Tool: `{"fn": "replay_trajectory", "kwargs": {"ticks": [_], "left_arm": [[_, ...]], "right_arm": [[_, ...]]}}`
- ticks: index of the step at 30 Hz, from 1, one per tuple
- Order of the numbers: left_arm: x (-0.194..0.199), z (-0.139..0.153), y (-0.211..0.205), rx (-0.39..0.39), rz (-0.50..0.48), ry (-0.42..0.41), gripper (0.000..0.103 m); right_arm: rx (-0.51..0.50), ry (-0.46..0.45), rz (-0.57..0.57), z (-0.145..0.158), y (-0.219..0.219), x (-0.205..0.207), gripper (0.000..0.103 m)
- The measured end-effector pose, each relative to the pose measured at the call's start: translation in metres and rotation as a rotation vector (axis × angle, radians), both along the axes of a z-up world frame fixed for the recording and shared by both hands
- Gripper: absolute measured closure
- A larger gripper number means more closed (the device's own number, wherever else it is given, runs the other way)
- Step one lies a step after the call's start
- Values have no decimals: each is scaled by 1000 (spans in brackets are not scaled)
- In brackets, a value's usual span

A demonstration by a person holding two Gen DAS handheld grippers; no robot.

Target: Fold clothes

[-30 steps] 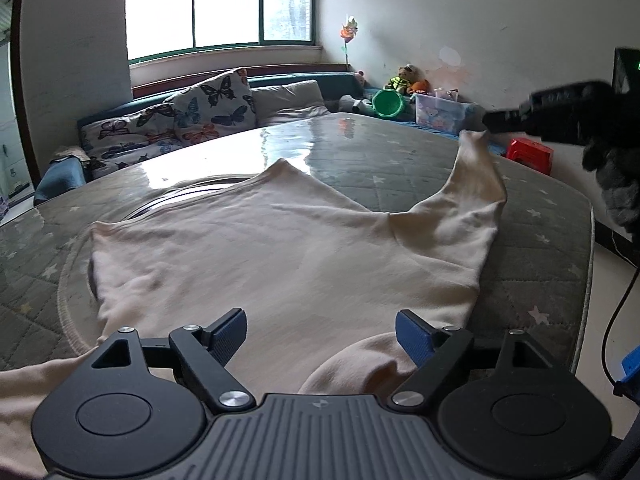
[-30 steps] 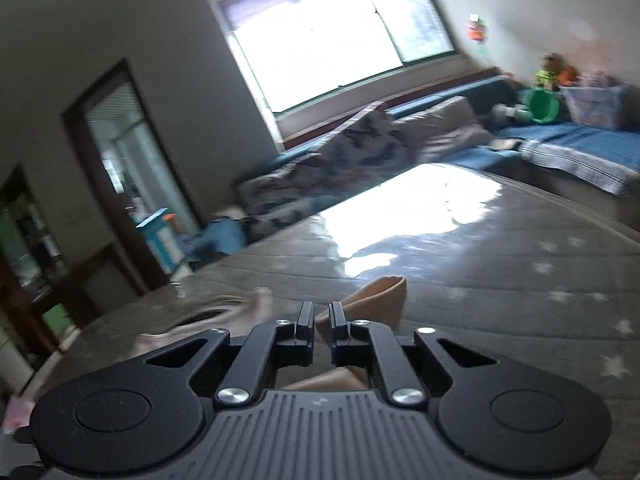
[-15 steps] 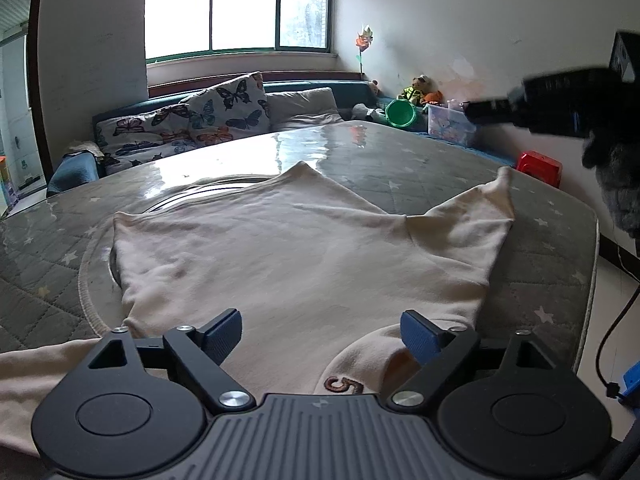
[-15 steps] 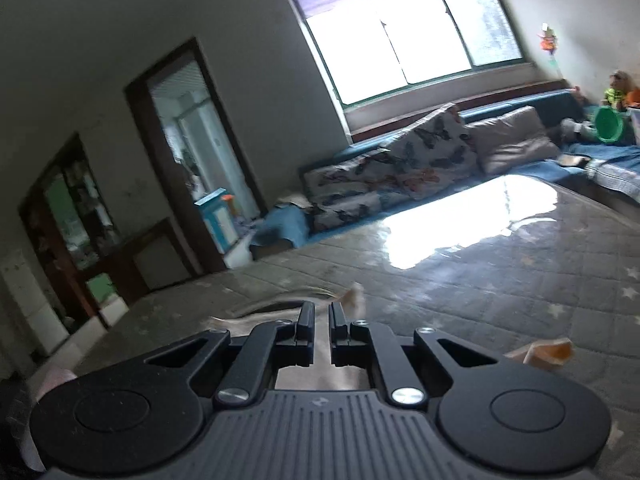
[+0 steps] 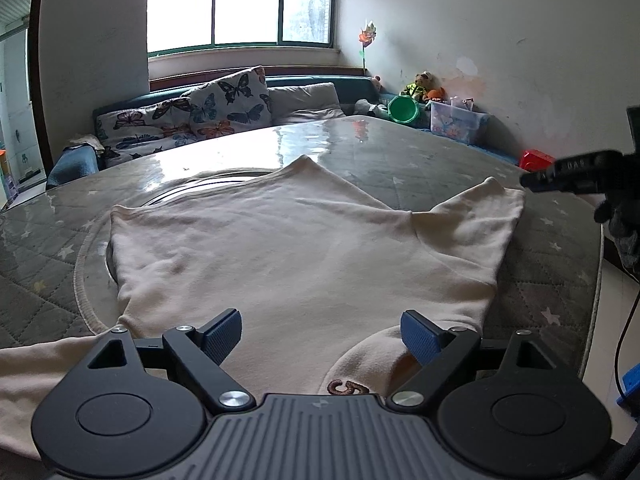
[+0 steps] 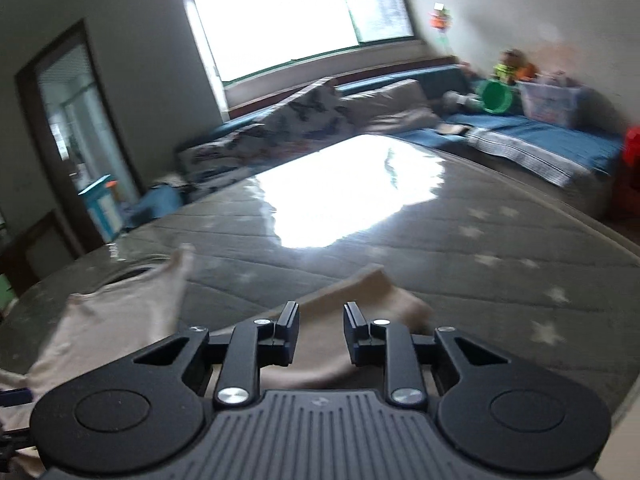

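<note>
A cream sweatshirt [image 5: 288,248] lies spread flat on the grey quilted table [image 5: 400,160], back up, with a brown number patch near its collar [image 5: 346,387]. My left gripper [image 5: 320,332] is open and empty, hovering over the collar end. The right sleeve [image 5: 480,220] lies flat towards the right edge. My right gripper [image 6: 321,320] is partly open and empty, just above the end of that sleeve [image 6: 368,284]. It also shows in the left wrist view [image 5: 576,176] at the right.
The table's right edge [image 5: 596,280] drops to the floor. A sofa with butterfly cushions [image 5: 208,112] runs behind the table. A green bucket [image 5: 403,109], toys and a plastic box [image 5: 456,120] sit at the back right. A doorway [image 6: 76,128] is at the left.
My right gripper has opened and let the sleeve go; the sleeve now lies flat on the table. The left gripper has drawn back a little and stays open.
</note>
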State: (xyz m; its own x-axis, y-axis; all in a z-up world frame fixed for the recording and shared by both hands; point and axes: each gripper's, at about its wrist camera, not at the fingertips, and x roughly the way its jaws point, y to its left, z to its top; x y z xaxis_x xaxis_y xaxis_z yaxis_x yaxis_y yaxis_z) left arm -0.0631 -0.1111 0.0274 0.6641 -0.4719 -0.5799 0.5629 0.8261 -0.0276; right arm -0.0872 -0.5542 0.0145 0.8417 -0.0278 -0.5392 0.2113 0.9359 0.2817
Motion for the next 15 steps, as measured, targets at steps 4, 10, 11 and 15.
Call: {"fn": "replay_trajectory", "kwargs": {"ticks": [4,10,11,15], "left_arm": [[1,0,-2,7,-2,2,14],[0,0,-7,14,-8,-1,13],[0,0,-7,15,-9,0,13],[0,0,-9,22,-8,0,13]], "right_arm": [[6,31,-60,-16,-19,-4,77],[21,48,-90,-30,-28,0,72],[23,48,-95,-32,-30,3,72],[35,35,-111,-36,-33,11,71]]}}
